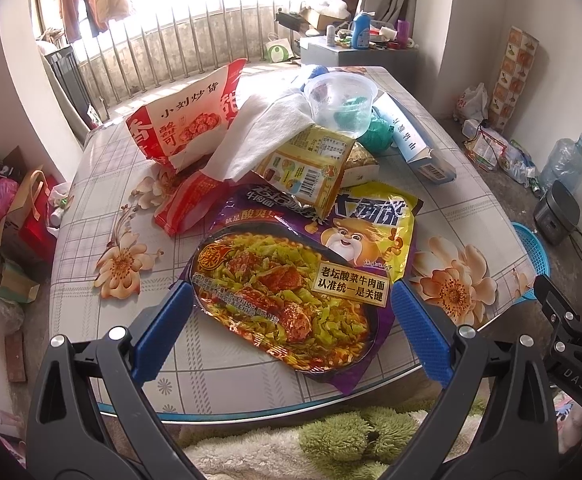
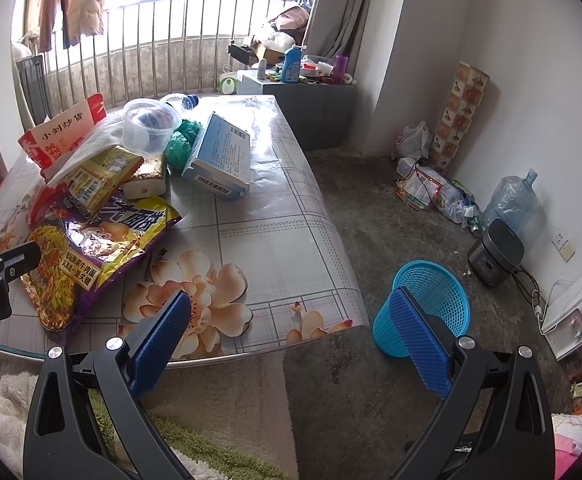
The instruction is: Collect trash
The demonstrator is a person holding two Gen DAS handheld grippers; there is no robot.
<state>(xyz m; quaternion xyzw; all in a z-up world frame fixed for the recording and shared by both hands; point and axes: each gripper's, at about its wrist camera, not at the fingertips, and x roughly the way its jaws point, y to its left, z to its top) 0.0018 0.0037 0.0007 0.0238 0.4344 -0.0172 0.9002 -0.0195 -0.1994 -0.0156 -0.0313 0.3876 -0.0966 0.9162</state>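
Trash was all still on the table (image 2: 283, 220); judging by that, collection had barely begun. The pile held a noodle packet (image 1: 291, 304), a yellow snack bag (image 1: 375, 224), a red bag (image 1: 187, 128), a white cloth (image 1: 263, 132), a small yellow packet (image 1: 311, 168), a clear plastic tub (image 1: 341, 100), a green bundle (image 1: 377, 136) and a blue-and-white box (image 1: 419, 148). The blue basket (image 2: 431, 304) stood on the floor just off the table's right corner; through the mesh nothing showed inside, though its bottom was hidden.

Left gripper (image 1: 291, 312) had its jaws wide apart, one on each side of the noodle packet at the near table edge, not closed on it. Right gripper (image 2: 299, 340) was also spread open and empty, hanging past the table corner, with one finger lined up in front of the basket.

Left view gave the pile close up, label text included, but only a sliver of the basket at the frame's right. Right view showed the whole basket and the floor path to it, plus a plastic bottle (image 2: 179, 101) behind the tub, which the left view mostly hid. It also showed more litter (image 2: 431, 192) on the floor by the far wall.
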